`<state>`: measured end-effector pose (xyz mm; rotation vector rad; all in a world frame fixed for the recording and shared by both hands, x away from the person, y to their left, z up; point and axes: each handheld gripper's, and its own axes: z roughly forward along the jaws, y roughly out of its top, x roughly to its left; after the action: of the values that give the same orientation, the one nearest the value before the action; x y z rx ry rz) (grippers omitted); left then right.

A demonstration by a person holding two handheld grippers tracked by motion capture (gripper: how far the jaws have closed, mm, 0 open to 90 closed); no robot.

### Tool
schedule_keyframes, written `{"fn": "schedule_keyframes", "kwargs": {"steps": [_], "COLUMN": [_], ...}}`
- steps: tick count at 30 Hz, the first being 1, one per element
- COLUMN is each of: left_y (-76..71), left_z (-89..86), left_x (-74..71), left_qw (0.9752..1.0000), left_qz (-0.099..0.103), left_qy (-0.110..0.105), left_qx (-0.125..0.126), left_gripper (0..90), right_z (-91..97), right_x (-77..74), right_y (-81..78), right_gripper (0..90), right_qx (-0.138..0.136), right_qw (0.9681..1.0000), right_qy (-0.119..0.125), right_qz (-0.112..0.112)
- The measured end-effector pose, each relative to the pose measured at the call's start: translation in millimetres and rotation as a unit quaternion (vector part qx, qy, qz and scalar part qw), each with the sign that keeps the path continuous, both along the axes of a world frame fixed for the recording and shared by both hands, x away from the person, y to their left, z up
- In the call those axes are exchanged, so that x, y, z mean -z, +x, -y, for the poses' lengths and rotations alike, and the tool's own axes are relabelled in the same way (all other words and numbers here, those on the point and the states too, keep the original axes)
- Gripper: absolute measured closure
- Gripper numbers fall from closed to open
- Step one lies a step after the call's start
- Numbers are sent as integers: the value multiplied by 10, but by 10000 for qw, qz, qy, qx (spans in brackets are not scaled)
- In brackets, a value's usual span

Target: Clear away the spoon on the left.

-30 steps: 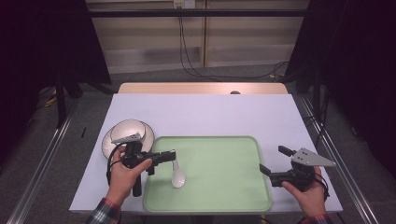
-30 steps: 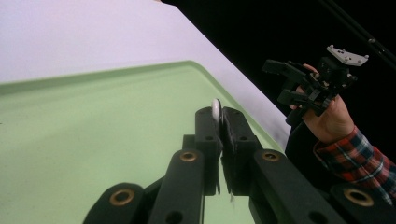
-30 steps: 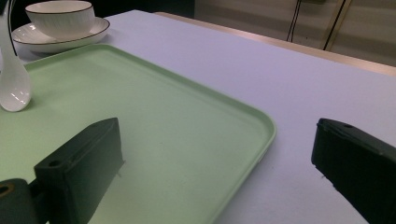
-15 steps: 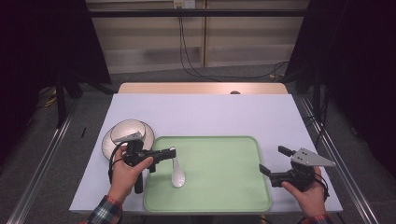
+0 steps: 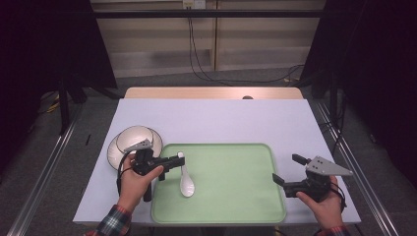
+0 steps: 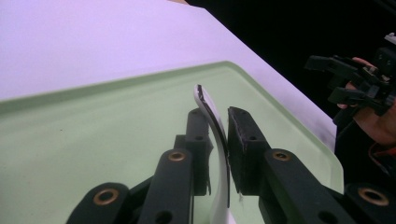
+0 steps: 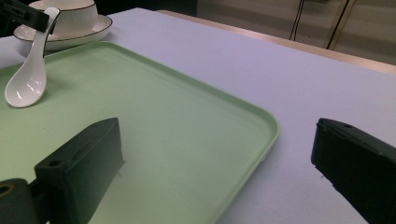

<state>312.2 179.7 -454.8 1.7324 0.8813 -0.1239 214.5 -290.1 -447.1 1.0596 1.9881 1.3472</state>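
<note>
A white soup spoon (image 5: 186, 183) rests with its bowl on the pale green tray (image 5: 231, 196), handle raised to the left. My left gripper (image 5: 179, 158) reaches in over the tray's left edge. In the left gripper view the spoon's handle (image 6: 215, 140) stands between the two pads (image 6: 243, 135), which still touch it; the jaws have just been opening. My right gripper (image 5: 286, 168) hovers open at the tray's right edge, nothing between its jaws (image 7: 219, 154). The right gripper view shows the spoon (image 7: 28, 79) far off on the tray (image 7: 187, 130).
A white bowl on a plate (image 5: 135, 140) sits just left of the tray, behind my left hand, and shows as a bowl (image 7: 65, 9) in the right gripper view. The lilac table top (image 5: 221, 118) stretches beyond the tray. Dark floor surrounds the table.
My left gripper has edged slightly away from me at the spoon's handle. The spoon's bowl stays on the tray, and the right gripper has not moved.
</note>
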Motion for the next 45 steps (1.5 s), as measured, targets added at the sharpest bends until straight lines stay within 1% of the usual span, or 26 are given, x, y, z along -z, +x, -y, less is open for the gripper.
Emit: {"fn": "schedule_keyframes", "kwargs": {"steps": [1,4,5,6,8,9,16,19,20,21,24,26,31,35,38,45], "left_y": [-2,9,12,12,14,14,12,7,5,7,4,3,4,3,-2,-9], "left_z": [10,9,11,15,23,26,47,54,56,56,57,57,67,68,75,73], "left_x": [7,32,42,51,75,85,127,135,135,137,139,141,144,150,146,146], "left_qw": [10000,9999,9999,9999,9998,9998,9996,9995,9993,9994,9992,9992,9988,9984,9981,9971], "left_qz": [-4,52,57,64,56,46,56,70,76,74,87,69,80,58,91,157], "left_qy": [-17,75,83,135,124,167,266,285,332,322,376,372,452,516,560,704], "left_qx": [-42,-52,-63,-72,-113,-123,-115,-148,-181,-140,-143,-158,-195,-223,-252,-245], "left_gripper": [787,778,774,772,767,765,753,748,746,744,738,736,731,718,712,682], "right_z": [-1,-6,-8,-8,-11,-9,-10,-14,-14,-14,-16,-17,-10,-7,-7,-15], "right_x": [0,0,0,1,5,5,4,4,3,3,2,3,5,-6,-4,-5], "right_y": [0,-2,-3,-1,1,1,-3,-4,-5,-4,-6,-5,-23,-39,-41,-39], "right_gripper": [19,19,19,19,19,19,19,19,19,19,19,19,19,19,20,19], "right_qx": [-2,13,23,14,-5,-8,-31,-52,-49,-53,-42,-39,-70,-37,-76,-76], "right_qw": [10000,10000,10000,10000,10000,10000,10000,10000,10000,10000,10000,10000,10000,10000,10000,10000], "right_qy": [-2,10,26,21,7,-25,-22,-15,-7,-10,0,-13,-48,-9,-48,-49], "right_qz": [-4,-14,-14,-12,-8,2,-23,-15,-27,-24,-30,-17,-4,13,13,10]}}
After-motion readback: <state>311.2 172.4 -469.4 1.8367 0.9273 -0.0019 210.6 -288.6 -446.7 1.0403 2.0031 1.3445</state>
